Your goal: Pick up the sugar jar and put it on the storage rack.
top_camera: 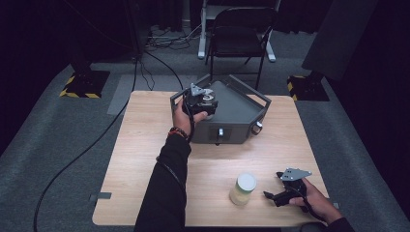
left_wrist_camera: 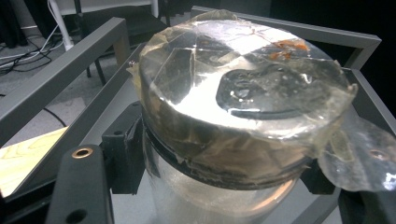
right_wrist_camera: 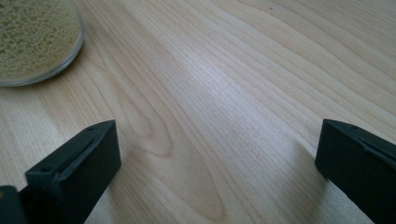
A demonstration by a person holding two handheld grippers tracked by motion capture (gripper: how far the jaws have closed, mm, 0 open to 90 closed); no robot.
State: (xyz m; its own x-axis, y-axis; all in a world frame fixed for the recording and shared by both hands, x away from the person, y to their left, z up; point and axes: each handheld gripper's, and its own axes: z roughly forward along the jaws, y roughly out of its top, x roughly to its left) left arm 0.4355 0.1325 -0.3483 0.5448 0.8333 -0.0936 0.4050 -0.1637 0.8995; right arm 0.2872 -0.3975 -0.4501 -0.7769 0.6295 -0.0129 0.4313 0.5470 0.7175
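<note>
- Near right: right tongs [top_camera: 282, 189] rest spread on the desk [top_camera: 145, 159], beside the grain jar [top_camera: 243, 189].
- Far: left tongs [top_camera: 205, 102] pinch the taped clear jar [left_wrist_camera: 233, 116] over the grey frame box [top_camera: 237, 113]; lower it level, releasing once seated.

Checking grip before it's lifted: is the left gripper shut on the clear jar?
Shut: the left gripper has its black jaws pressed against both sides of the clear jar, just under the taped lid.

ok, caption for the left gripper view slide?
Left claw shut on a clear jar with a taped lid, over the grey tray.
</note>
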